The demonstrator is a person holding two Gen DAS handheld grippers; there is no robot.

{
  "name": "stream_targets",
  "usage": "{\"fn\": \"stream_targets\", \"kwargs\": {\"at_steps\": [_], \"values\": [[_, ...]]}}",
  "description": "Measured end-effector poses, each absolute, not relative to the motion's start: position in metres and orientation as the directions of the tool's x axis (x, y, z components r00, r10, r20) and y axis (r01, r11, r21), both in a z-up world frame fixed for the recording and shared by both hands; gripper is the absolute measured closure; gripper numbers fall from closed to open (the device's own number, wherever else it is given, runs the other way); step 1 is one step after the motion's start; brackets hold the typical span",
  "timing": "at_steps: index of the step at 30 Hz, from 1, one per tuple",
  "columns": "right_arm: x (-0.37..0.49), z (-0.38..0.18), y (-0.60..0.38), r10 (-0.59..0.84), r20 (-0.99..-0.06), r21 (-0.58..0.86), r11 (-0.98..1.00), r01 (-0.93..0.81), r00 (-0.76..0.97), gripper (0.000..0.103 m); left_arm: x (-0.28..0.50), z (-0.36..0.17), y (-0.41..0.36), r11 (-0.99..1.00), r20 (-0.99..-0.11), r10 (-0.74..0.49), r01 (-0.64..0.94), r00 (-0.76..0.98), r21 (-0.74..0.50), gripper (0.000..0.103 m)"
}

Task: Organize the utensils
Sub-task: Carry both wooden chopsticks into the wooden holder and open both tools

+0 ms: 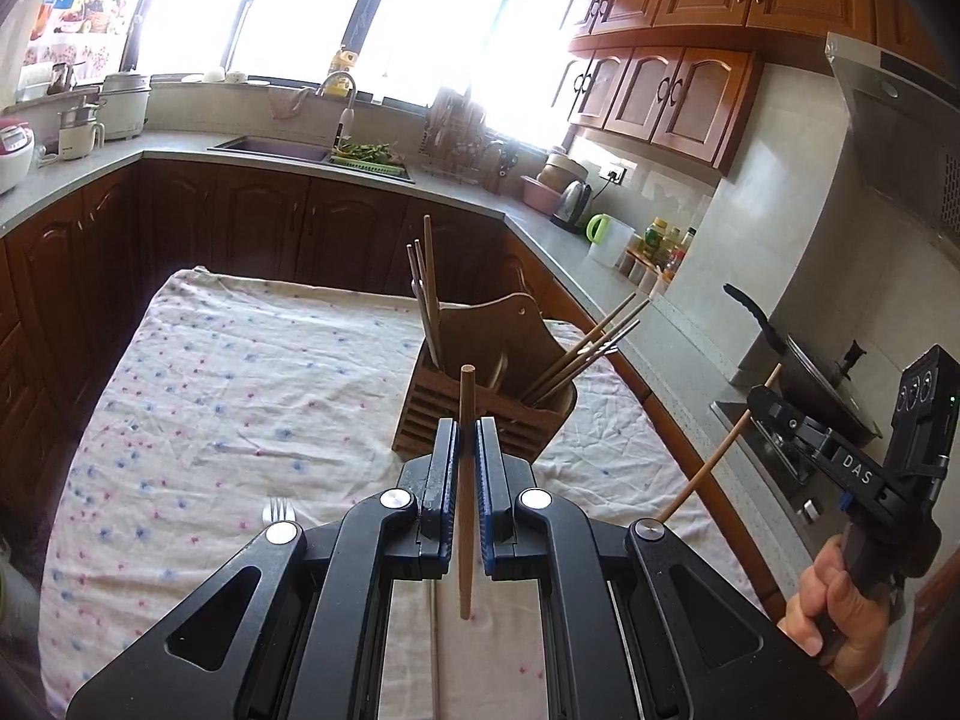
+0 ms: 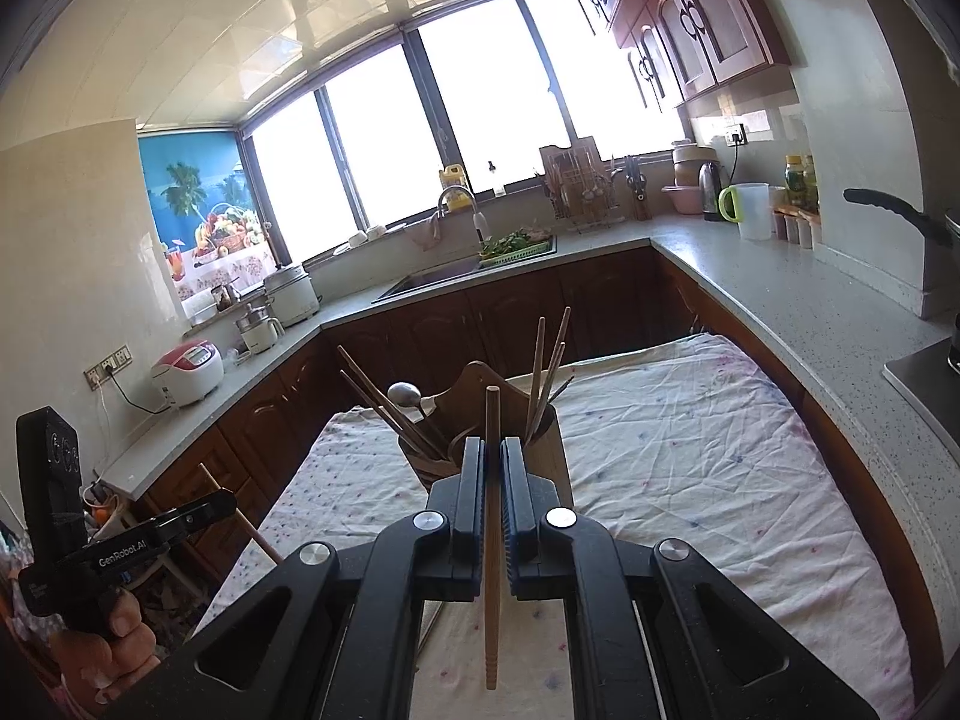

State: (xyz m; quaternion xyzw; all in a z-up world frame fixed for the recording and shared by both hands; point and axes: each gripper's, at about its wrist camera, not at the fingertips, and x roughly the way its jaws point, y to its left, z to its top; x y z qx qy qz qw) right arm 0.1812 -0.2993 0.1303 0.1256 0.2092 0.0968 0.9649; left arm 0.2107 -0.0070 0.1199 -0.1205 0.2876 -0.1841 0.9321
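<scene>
Left wrist view: each claw, left claw (image 1: 467, 438) and right claw (image 2: 492, 456), clamps one upright chopstick (image 1: 466, 480).

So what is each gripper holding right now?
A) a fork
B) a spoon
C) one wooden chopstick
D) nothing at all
C: the left gripper is shut on a wooden chopstick, and the right gripper is shut on another chopstick; the fork lies on the tablecloth and the spoon stands in the wooden holder.
</scene>
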Motion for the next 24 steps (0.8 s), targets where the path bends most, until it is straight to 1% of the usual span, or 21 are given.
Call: {"fn": "stream_targets", "kwargs": {"at_steps": [5,17,24], "values": [[0.195,0.146,-0.299,0.228,-0.349,0.269,0.953,-0.136,0.909,0.098,0.225,0.139,-0.005,0.900,-0.458,-0.414,0.278,0.787,-0.335,0.098],[0.241,0.193,-0.296,0.198,-0.245,0.244,0.960,-0.137,0.949,0.098,0.267,0.203,-0.005,0.909,-0.321,-0.378,0.282,0.868,-0.307,0.098],[0.267,0.206,-0.292,0.171,-0.208,0.227,0.966,-0.122,0.963,0.098,0.300,0.220,-0.010,0.909,-0.266,-0.361,0.274,0.894,-0.314,0.098]]}}
